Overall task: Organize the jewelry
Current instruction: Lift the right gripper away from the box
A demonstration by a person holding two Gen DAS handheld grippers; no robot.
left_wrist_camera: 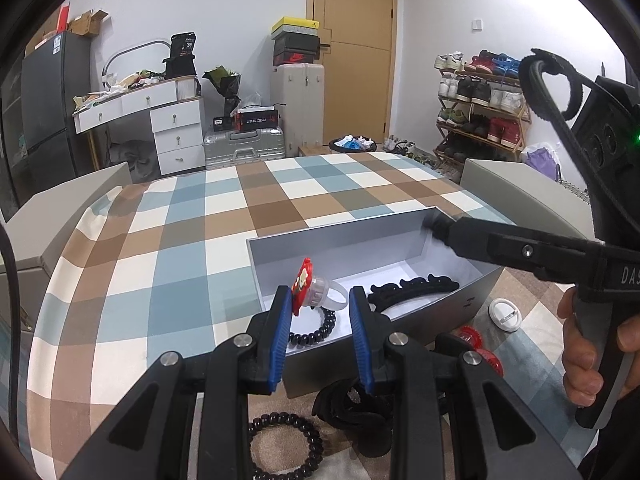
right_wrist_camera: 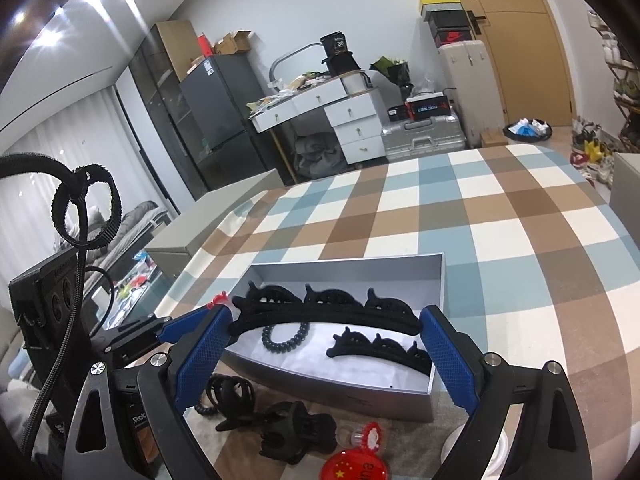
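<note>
A grey open box (left_wrist_camera: 340, 240) (right_wrist_camera: 352, 394) sits on the checked tablecloth. My left gripper (left_wrist_camera: 320, 316) holds a clear ring with a red cartoon top (left_wrist_camera: 310, 286) over the box's near edge. A black spiral hair tie (left_wrist_camera: 316, 330) (right_wrist_camera: 286, 336) and a black wavy hair clip (left_wrist_camera: 414, 286) (right_wrist_camera: 384, 350) lie inside. My right gripper (right_wrist_camera: 326, 344) holds a black wavy headband (right_wrist_camera: 320, 312) across its fingers above the box; in the left wrist view its tips (left_wrist_camera: 436, 226) reach the box's far right corner.
In front of the box lie a black spiral tie (left_wrist_camera: 286, 446), black claw clips (right_wrist_camera: 288, 428) (left_wrist_camera: 352, 404), a red cartoon ring (right_wrist_camera: 368, 436), a red flag badge (right_wrist_camera: 354, 468) and a white round item (left_wrist_camera: 505, 314). Grey chairs flank the table.
</note>
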